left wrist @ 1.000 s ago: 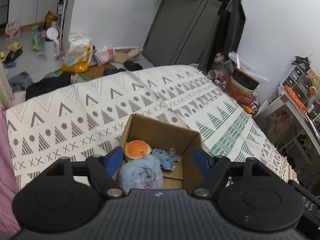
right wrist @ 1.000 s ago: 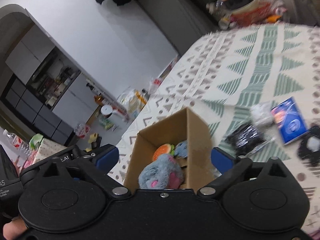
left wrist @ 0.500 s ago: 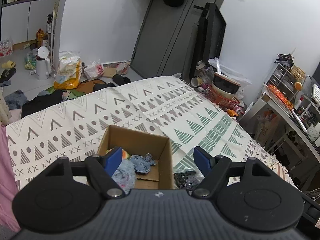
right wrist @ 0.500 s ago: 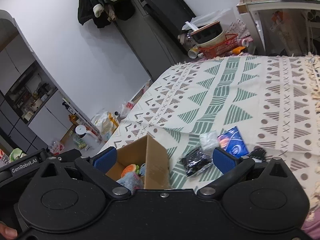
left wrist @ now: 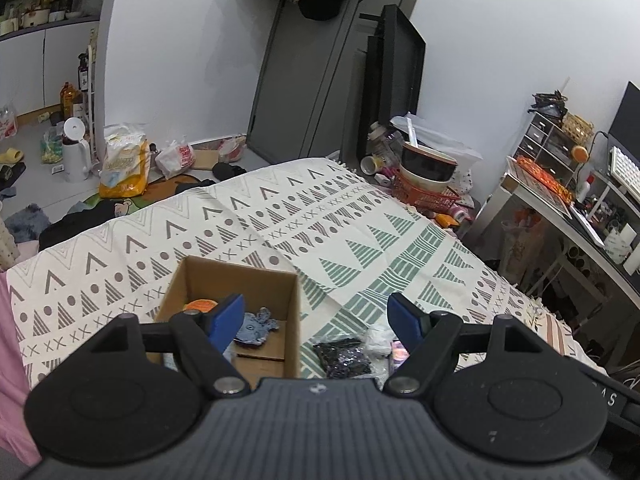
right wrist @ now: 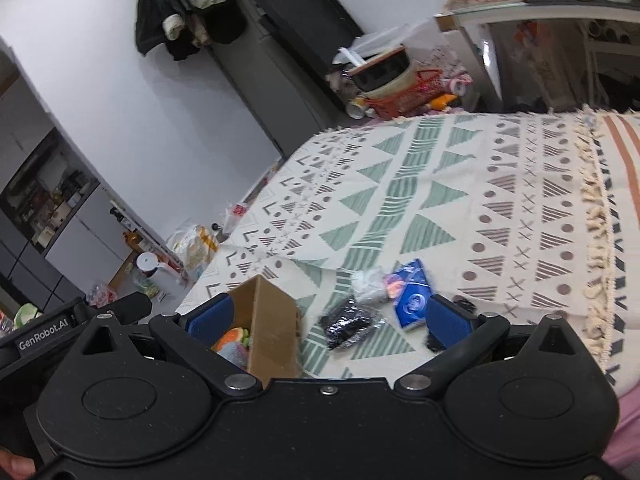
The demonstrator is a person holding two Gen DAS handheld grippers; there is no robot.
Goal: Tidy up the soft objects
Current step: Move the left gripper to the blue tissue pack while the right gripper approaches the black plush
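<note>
My left claw (left wrist: 316, 320) and right claw (right wrist: 326, 320): both spread wide, empty. Cardboard box (left wrist: 240, 276) on the blanket (left wrist: 360, 232) near its front edge, soft toys (left wrist: 256, 326) inside. Black bundle (right wrist: 350, 322) just beside the box.

Red basket (left wrist: 426, 196), white kettle (left wrist: 75, 152), desk (left wrist: 560, 208)

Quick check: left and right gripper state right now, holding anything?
Left gripper: open, holding nothing, above the cardboard box.
Right gripper: open, holding nothing.
</note>
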